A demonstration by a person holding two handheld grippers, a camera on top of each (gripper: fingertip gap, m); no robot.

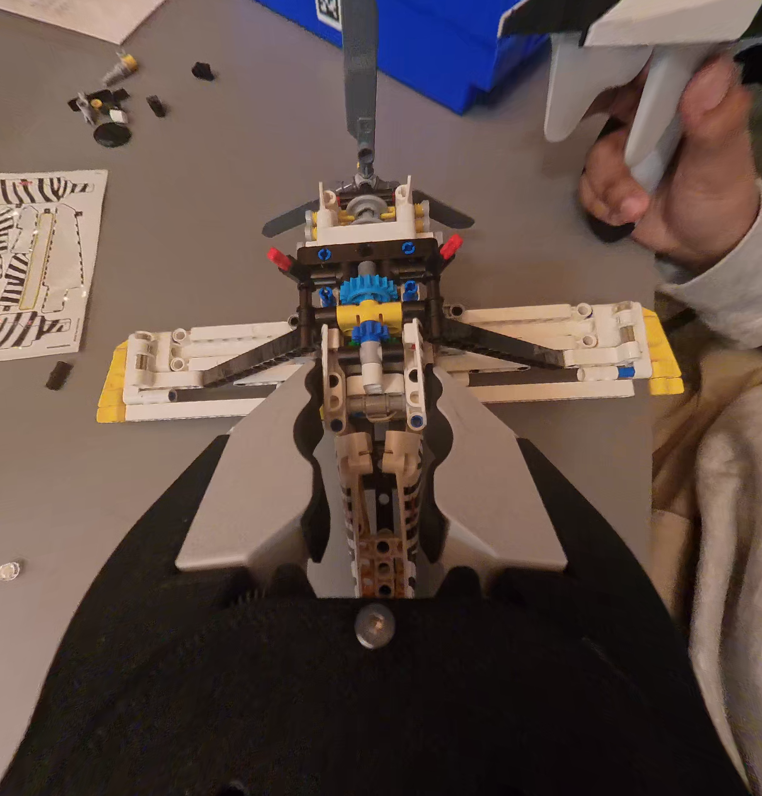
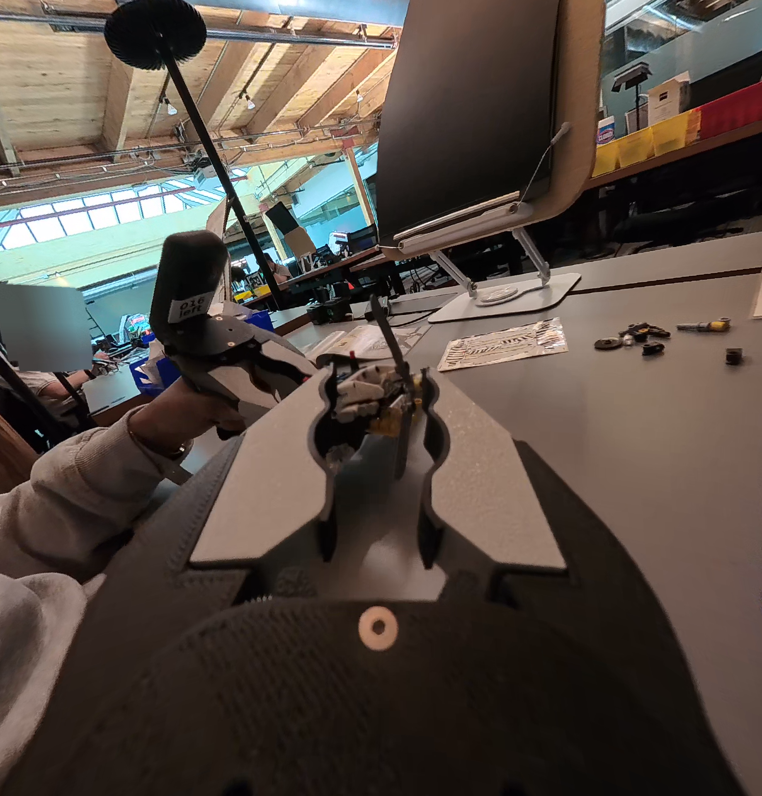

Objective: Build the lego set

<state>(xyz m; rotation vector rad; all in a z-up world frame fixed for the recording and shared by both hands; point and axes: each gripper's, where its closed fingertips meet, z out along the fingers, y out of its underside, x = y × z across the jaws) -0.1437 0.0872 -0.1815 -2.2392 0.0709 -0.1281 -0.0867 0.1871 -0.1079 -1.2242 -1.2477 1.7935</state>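
A Lego plane [image 1: 543, 327] with white wings, yellow wingtips, black struts, blue gears and a grey propeller [image 1: 360, 77] lies on the grey table [image 1: 198, 495]. My left gripper [image 1: 373, 374] is shut on the plane's tan and white fuselage behind the wings. My right gripper [image 1: 607, 107] is held in a hand at the top right, off the plane. In the right wrist view my right gripper [image 2: 377, 379] has its jaws apart, with the plane's nose [image 2: 362, 392] beyond them. A small clear bit [image 2: 337, 456] sits by its left finger; I cannot tell if it is held. The left gripper [image 2: 258, 374] shows at the left.
A striped sticker sheet [image 1: 34, 258] lies left of the plane. Loose small parts [image 1: 108, 112] lie behind the sheet, a black piece [image 1: 59, 374] in front of it, and a clear stud [image 1: 9, 570] at the near left. A blue bin [image 1: 435, 51] stands behind. A monitor on a stand [image 2: 469, 129] is on the table. About 15 cm separates my left fingertips from my right.
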